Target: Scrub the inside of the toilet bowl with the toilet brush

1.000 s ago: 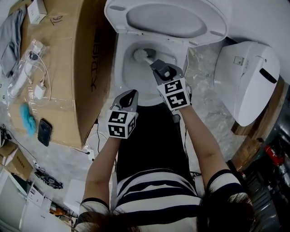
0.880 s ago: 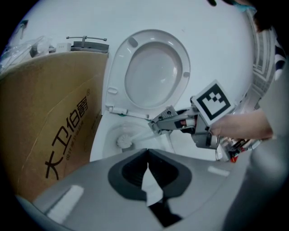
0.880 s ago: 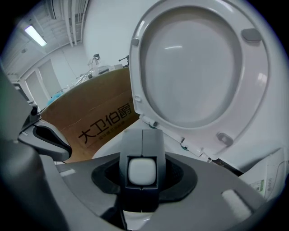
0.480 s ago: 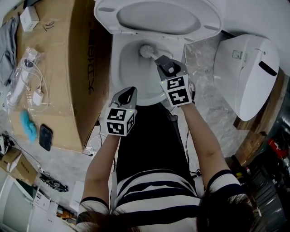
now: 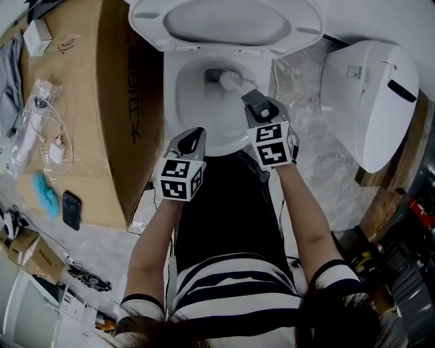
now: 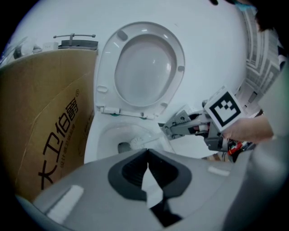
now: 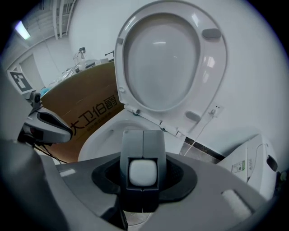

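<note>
The white toilet bowl stands at the top centre with its lid raised. A white toilet brush head sits inside the bowl, right of the dark drain. My right gripper reaches over the bowl's right front rim, shut on the brush handle; the handle's pale end shows between its jaws. My left gripper hovers shut and empty over the front rim. In the left gripper view the brush head lies beside the drain, with the right gripper above it.
A big cardboard box stands tight against the toilet's left side, with a phone, a blue cloth and cables beside it. A white seat unit lies to the right on the marble floor.
The brush head has swept from the bowl's left back side to the right of the drain, and my right gripper moved right with it. The left gripper stayed over the front rim.
</note>
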Demonstrator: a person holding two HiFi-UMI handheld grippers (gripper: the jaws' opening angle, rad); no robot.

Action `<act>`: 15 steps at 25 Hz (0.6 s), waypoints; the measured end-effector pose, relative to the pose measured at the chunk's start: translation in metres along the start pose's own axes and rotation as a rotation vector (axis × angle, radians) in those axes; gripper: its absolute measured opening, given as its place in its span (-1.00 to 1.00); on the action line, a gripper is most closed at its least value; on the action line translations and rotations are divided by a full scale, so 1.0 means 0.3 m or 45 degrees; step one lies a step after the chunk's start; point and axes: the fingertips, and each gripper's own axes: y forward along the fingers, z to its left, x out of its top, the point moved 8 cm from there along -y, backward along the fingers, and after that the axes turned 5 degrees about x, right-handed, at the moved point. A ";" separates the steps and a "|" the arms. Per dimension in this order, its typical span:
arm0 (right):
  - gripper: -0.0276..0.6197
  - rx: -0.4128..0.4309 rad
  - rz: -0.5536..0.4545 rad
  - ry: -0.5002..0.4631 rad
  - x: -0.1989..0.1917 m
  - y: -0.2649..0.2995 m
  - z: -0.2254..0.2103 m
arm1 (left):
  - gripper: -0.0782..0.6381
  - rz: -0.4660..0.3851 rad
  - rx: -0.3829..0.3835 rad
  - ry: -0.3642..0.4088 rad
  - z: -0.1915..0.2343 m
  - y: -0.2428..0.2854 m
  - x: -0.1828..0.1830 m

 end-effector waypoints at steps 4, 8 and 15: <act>-0.37 0.000 0.024 0.039 -0.042 -0.024 0.011 | -0.78 0.012 -0.004 0.002 -0.007 -0.001 -0.014; -0.37 0.000 0.045 0.033 -0.066 -0.044 0.028 | -0.78 0.022 -0.009 -0.001 -0.012 0.003 -0.027; -0.37 0.044 0.104 -0.006 -0.097 -0.055 0.092 | -0.78 0.041 0.003 -0.017 0.004 0.006 -0.046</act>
